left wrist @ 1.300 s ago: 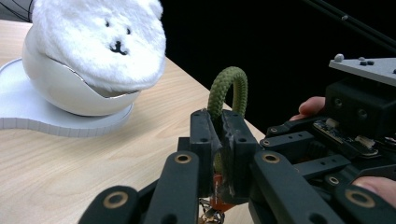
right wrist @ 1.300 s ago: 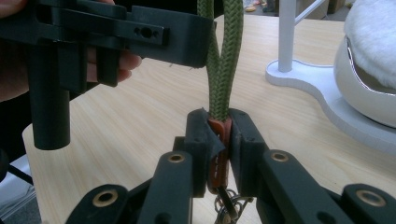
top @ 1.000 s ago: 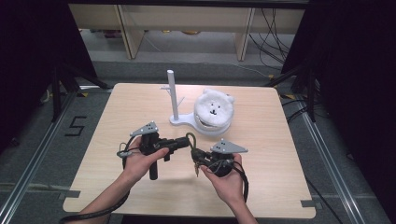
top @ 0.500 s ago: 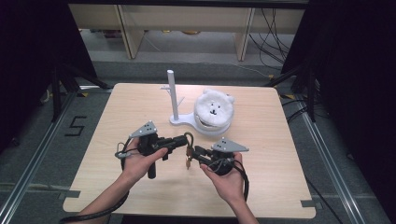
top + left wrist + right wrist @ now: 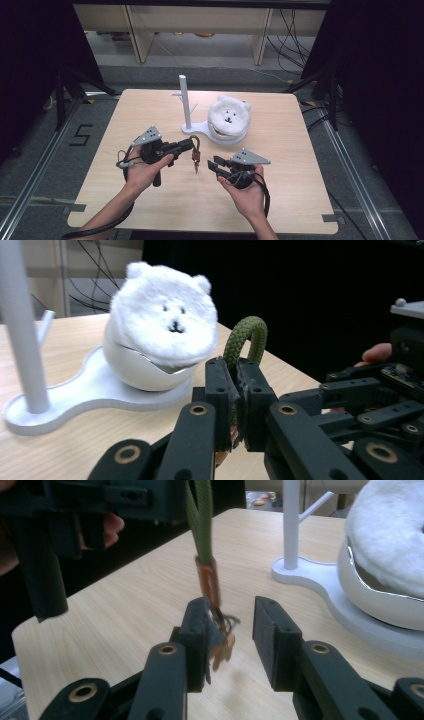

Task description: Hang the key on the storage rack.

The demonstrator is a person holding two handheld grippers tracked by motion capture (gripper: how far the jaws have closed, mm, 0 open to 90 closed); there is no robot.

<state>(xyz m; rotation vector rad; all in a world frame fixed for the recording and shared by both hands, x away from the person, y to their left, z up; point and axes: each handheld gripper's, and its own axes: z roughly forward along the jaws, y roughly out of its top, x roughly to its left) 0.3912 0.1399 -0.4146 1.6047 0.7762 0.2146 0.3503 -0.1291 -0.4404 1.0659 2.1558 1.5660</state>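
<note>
A green cord loop (image 5: 246, 337) is pinched in my left gripper (image 5: 235, 371), which is shut on it. In the high view that gripper (image 5: 191, 145) points right over the table's middle, and the cord (image 5: 195, 150) hangs down from it. The cord ends in a brown sleeve (image 5: 209, 582) and small metal pieces (image 5: 223, 647). These dangle between the jaws of my right gripper (image 5: 235, 617), which have just been opening and stand apart. The right gripper (image 5: 214, 166) points left, just right of the hanging end.
A white plush bear head (image 5: 229, 117) rests in the cup of a white stand (image 5: 192, 128) with an upright pole (image 5: 184, 97), just behind the grippers. The wooden table (image 5: 300, 190) ends close to the person's forearms.
The right gripper's jaws have parted from the cord's lower end, which now hangs loose between them. The left gripper has kept its grip on the loop and barely shifted.
</note>
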